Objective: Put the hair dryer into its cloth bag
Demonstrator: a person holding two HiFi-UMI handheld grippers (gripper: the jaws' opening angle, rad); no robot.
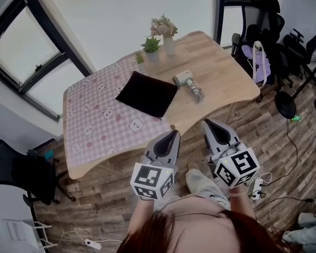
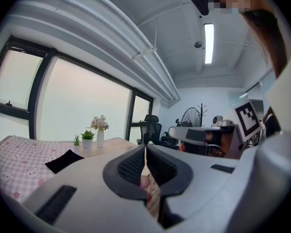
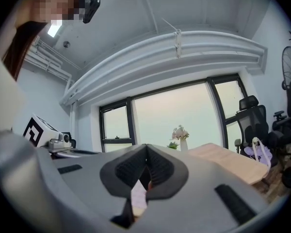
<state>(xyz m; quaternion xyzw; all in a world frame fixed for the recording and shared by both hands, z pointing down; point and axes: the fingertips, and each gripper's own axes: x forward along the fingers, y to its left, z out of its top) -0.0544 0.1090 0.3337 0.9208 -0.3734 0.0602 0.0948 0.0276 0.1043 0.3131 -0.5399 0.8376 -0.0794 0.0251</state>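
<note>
Hair dryer [image 1: 189,83] beside cloth bag [image 1: 146,94]

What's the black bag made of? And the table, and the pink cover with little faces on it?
Bag: looks like soft black cloth, because it lies flat and limp with no shine.
Table: light wood or a wood-look top, since pale grain lines show.
Pink cover: thin cloth or wipeable plastic. It's checked and lies smooth, but I can't tell which.
</note>
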